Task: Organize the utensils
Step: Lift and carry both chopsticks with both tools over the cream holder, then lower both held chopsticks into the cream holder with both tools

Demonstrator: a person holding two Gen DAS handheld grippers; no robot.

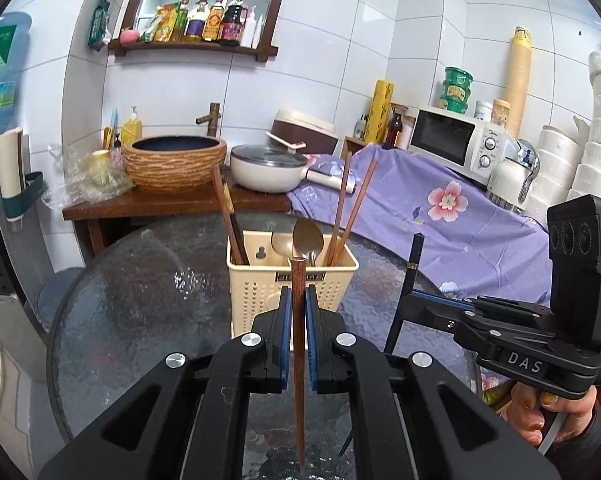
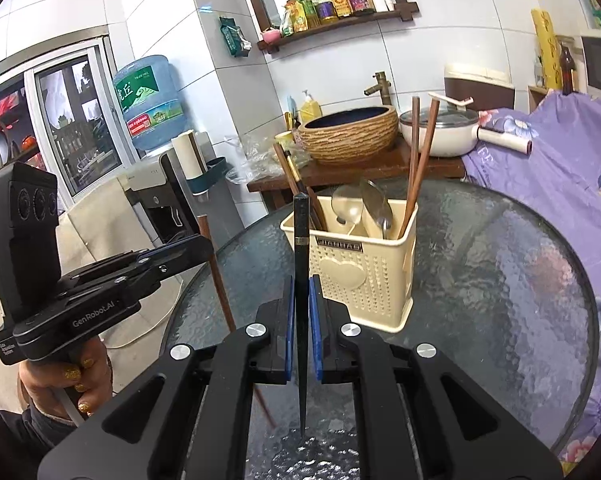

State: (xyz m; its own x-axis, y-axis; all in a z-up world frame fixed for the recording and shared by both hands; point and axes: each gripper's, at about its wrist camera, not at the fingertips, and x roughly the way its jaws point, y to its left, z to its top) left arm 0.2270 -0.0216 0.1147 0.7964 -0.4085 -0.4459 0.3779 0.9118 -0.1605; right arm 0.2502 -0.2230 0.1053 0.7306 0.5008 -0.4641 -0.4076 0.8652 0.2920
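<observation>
A cream perforated utensil holder [image 1: 292, 296] [image 2: 360, 268] stands on the round glass table. It holds brown chopsticks [image 1: 350, 212] on the right, darker chopsticks [image 1: 228, 216] on the left and two metal spoons [image 1: 306, 240] in the middle. My left gripper [image 1: 299, 300] is shut on a brown wooden chopstick [image 1: 298, 380], held upright just before the holder. My right gripper [image 2: 302, 292] is shut on a black chopstick [image 2: 301, 280], also upright, near the holder's left front. The right gripper also shows in the left wrist view [image 1: 420, 308], and the left gripper in the right wrist view [image 2: 196, 248].
The glass table [image 1: 140, 300] has a wooden stand with a woven basin [image 1: 175, 162] and a white pot [image 1: 266, 168] behind it. A purple floral cloth [image 1: 440, 216] covers a surface at right, with a microwave [image 1: 456, 144]. A water dispenser [image 2: 152, 100] stands at left.
</observation>
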